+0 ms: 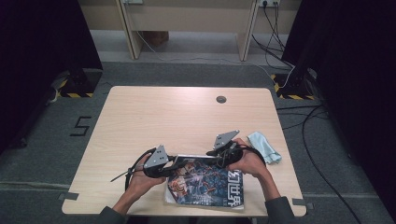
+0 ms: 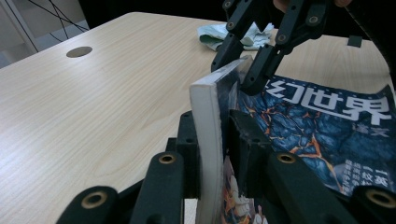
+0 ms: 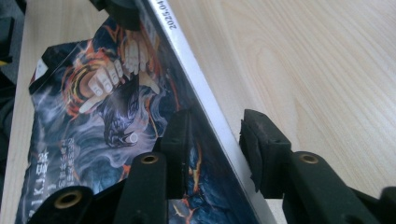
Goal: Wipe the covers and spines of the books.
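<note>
Wooden table [image 1: 140, 116] bears cloth [image 1: 264, 145]; left tool [image 2: 212, 154] clamps magazine [image 1: 205, 184], right tool [image 3: 210, 149] apart.

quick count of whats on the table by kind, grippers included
magazine: 1
light blue cloth: 1
left gripper: 1
right gripper: 1
total: 4
</note>
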